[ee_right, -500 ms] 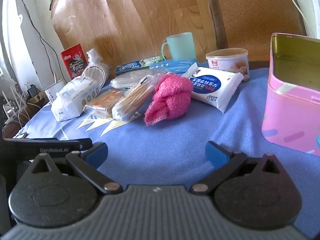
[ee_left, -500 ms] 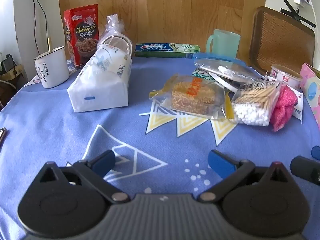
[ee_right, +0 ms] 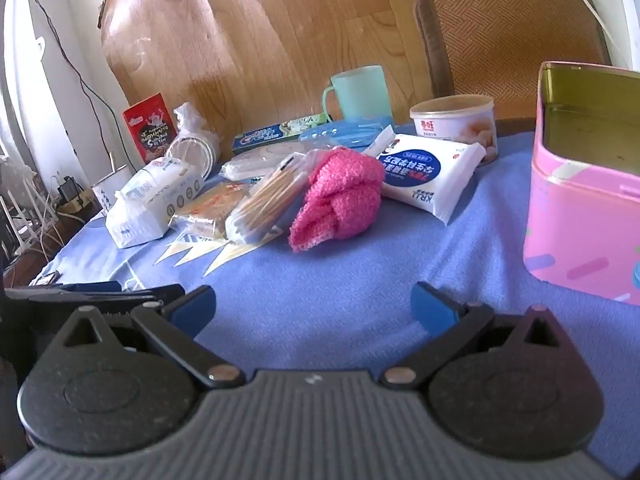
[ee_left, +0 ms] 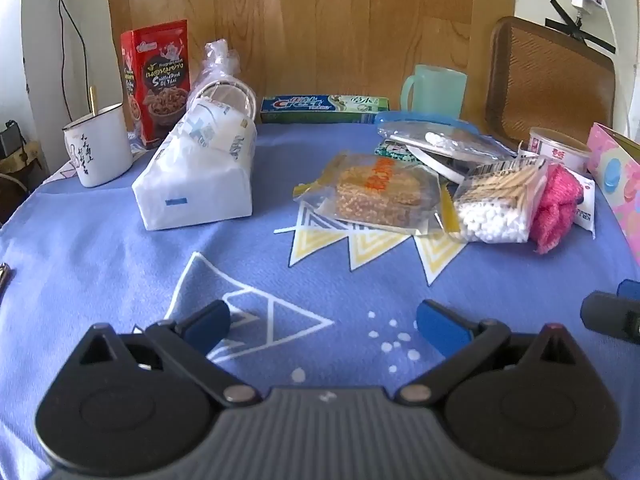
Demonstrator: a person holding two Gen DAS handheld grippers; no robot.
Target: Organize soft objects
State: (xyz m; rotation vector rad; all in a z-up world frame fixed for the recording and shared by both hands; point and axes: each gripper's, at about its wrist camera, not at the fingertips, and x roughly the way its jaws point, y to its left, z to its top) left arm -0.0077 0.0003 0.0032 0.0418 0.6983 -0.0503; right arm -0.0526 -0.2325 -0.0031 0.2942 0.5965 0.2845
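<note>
A pink knitted cloth (ee_right: 340,196) lies mid-table; it also shows in the left wrist view (ee_left: 556,208) at the far right. A white tissue pack (ee_left: 200,176) lies at left; it shows in the right wrist view (ee_right: 152,200) too. A white-and-blue wet-wipe pack (ee_right: 428,172) lies behind the cloth. A bag of cotton swabs (ee_left: 496,204) and a snack bag (ee_left: 380,192) lie between them. An open pink tin (ee_right: 584,188) stands at right. My left gripper (ee_left: 322,324) is open and empty over the blue tablecloth. My right gripper (ee_right: 312,308) is open and empty, short of the cloth.
At the back stand a white enamel mug (ee_left: 100,148), a red snack box (ee_left: 158,80), a toothpaste box (ee_left: 324,106), a green cup (ee_left: 436,88), a small can (ee_right: 456,124) and a chair back (ee_right: 508,32). Cables hang at left off the table edge.
Both grippers have barely moved; the right wrist view has shifted slightly. Nothing on the table has moved.
</note>
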